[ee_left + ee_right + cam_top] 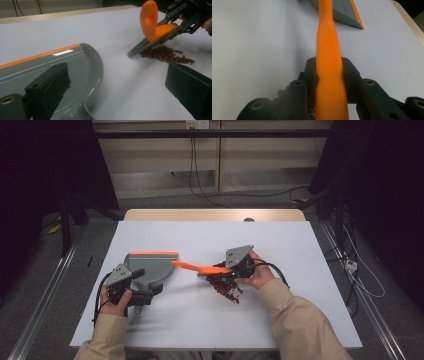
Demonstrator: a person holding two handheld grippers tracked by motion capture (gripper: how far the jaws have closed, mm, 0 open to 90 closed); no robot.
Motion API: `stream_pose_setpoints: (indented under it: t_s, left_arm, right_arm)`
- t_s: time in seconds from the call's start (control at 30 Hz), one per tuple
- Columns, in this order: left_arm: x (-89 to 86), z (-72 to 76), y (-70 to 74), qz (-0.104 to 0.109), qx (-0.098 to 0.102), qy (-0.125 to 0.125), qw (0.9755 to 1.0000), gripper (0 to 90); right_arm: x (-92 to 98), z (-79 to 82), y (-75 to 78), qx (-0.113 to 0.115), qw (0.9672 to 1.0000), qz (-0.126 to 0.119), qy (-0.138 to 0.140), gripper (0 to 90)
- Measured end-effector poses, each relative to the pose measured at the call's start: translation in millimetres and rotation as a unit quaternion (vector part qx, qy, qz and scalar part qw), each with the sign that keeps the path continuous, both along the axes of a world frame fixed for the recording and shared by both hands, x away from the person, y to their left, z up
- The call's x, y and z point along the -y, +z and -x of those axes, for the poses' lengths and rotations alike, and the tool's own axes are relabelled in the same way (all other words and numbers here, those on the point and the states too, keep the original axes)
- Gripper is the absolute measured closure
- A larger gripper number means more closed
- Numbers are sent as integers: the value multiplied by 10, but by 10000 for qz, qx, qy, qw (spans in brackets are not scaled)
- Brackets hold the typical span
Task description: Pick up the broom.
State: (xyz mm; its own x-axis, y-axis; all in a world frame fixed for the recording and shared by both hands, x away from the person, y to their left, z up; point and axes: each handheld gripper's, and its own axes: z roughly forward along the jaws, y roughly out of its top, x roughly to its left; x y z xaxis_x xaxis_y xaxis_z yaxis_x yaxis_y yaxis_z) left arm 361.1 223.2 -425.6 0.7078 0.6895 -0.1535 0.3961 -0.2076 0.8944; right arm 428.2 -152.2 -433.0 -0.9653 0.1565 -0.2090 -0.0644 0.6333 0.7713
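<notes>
Two tools are in hand: at centre right of the high view the right gripper [231,268] pinches the orange brush [200,267] handle, bristles touching the red beans [225,289]. Lower left, the left gripper [134,290] holds the grey dustpan [150,265] by its handle. The beans look light, loose and prone to roll; the stiff handle seems the right grip.

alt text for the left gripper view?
A gripper holds an orange-handled brush with its grey bristles at a pile of red beans on a white table. A grey dustpan with an orange edge lies nearer.
</notes>
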Motion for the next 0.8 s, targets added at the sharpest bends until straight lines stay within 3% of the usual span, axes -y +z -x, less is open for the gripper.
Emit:
stream_pose_setpoints:
  t_s: [0.23,0.47,0.63,0.8]
  left_arm:
    - [4,3,1,-6,6,-1,10000,52]
    - [10,3,0,-11,11,-9,10000,52]
    - [19,4,-2,-6,8,-32,10000,52]
    - [25,-4,-9,-31,0,-44,10000,52]
  right_arm:
    - [50,112,18,-72,9998,-21,168,712]
    - [92,191,17,-83,9998,-100,122,712]
    - [120,195,53,-124,9993,-345,16,713]
    - [214,101,112,-169,9956,-863,-323,713]
